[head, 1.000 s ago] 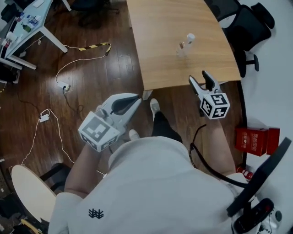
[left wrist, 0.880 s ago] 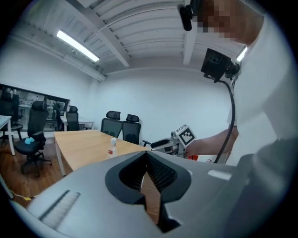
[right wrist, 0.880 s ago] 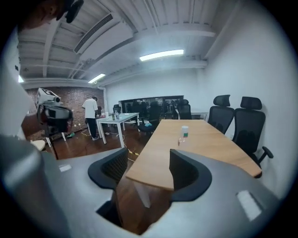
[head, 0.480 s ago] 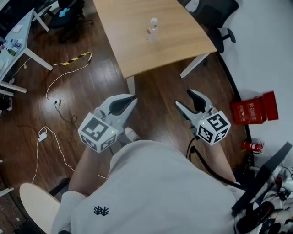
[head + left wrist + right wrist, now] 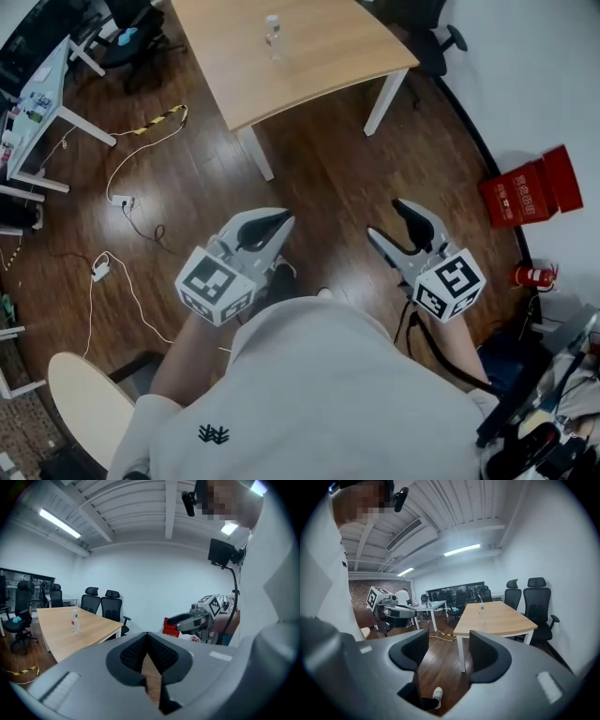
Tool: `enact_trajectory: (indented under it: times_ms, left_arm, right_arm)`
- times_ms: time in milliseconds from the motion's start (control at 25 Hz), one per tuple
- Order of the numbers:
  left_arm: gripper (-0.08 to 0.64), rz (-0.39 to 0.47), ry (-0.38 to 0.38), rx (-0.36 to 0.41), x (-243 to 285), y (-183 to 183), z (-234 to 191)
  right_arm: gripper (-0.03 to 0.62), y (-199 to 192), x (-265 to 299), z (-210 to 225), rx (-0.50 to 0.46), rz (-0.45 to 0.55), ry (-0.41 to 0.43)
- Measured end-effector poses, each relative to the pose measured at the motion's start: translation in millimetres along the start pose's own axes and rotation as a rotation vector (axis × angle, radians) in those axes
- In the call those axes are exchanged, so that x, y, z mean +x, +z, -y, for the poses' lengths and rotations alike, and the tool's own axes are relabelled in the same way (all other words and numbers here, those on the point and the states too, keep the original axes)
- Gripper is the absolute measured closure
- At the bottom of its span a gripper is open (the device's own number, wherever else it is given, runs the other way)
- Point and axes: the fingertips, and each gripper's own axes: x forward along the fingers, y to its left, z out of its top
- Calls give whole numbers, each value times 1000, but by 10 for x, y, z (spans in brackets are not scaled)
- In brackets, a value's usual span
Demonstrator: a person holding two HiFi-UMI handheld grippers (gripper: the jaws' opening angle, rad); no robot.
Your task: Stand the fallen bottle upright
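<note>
The left gripper has its jaws pressed together on nothing; the right gripper has its jaws apart and empty. Both hang over the floor, well apart from the bottle, upright on the table.

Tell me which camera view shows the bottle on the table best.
The left gripper view: the bottle is seen side-on, standing upright on the table, cap and label distinguishable. The head view shows the bottle small, from above, at the top edge. In the right gripper view the bottle is a tiny upright speck.
</note>
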Motion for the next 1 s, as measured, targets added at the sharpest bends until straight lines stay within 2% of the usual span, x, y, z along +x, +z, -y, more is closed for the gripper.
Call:
enact_trajectory:
  times_ms: [200,560,760,1000]
  left_arm:
    - [560,-6,44,-18,-189,-157,329]
    - [560,11,83,-25,-295,-241,543]
    - [560,4,72,-7,-259,-199,482]
    - [560,-3,56,3,-177,-115,207]
  right_arm:
    - [325,-121,-306,-239,-11,6,22]
    - [339,-243,-553,-353,-13,14,27]
    - [344,-199,-483,-287,-25,11,23]
    - [349,-99,-200,-161,-21,-4,23]
